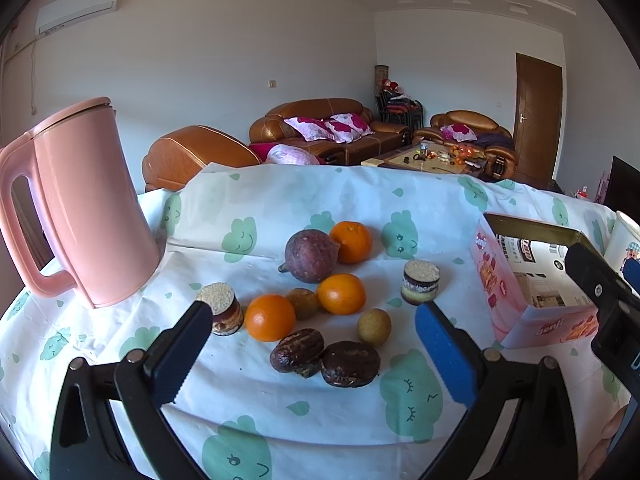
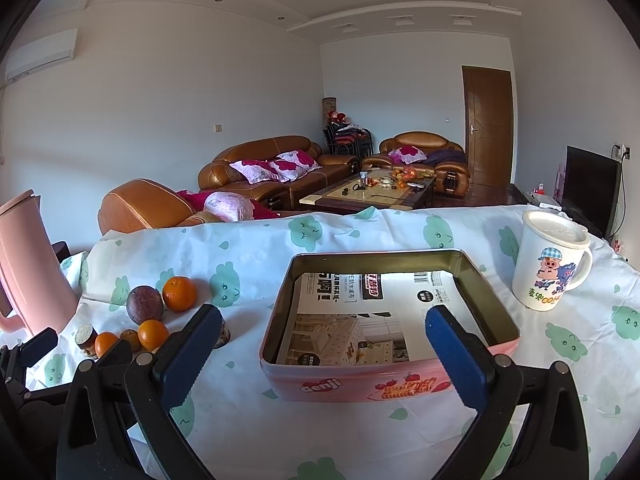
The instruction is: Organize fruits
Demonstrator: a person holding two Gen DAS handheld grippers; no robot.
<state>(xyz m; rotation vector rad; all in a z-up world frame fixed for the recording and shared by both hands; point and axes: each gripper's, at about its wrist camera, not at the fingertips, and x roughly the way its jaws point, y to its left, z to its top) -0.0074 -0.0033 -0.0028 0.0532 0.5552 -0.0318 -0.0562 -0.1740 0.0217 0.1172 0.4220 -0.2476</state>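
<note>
Left wrist view. Left tongs point(image 1: 312, 342) spread wide, nothing between the blue pads point(image 1: 444, 354), held low over the surface point(image 1: 248, 396) draped in a white cloth with green cloud prints. Fruit clustered straight ahead: purple passion fruit point(image 1: 310, 256) at the back, stem nub pointing left toward the pink kettle point(image 1: 86, 208); one orange point(image 1: 351, 241) touching it on the right, a second orange point(image 1: 341, 294) just in front, a third orange point(image 1: 270, 317) nearest the left pad. Small brownish round fruit point(image 1: 302, 303) wedged between the two nearer oranges; another small yellowish fruit point(image 1: 374, 327) set apart to the right. Two dark chocolate cakes point(image 1: 326, 356) lying flat side by side, nearest the tongs. Two layered cake cylinders upright, one at left point(image 1: 222, 310), one at right point(image 1: 421, 282). Pink tin point(image 1: 516, 296) at right, open top, long axis running away from the camera.

Right wrist view. Right tongs point(image 2: 324, 354) also wide apart and empty, poised at the near wall of the pink tin point(image 2: 360, 386); printed paper flat on its floor. White cartoon mug point(image 2: 550, 260) right of the tin, lidded, handle to the right. Fruit group seen far left, well apart from the tin.
</note>
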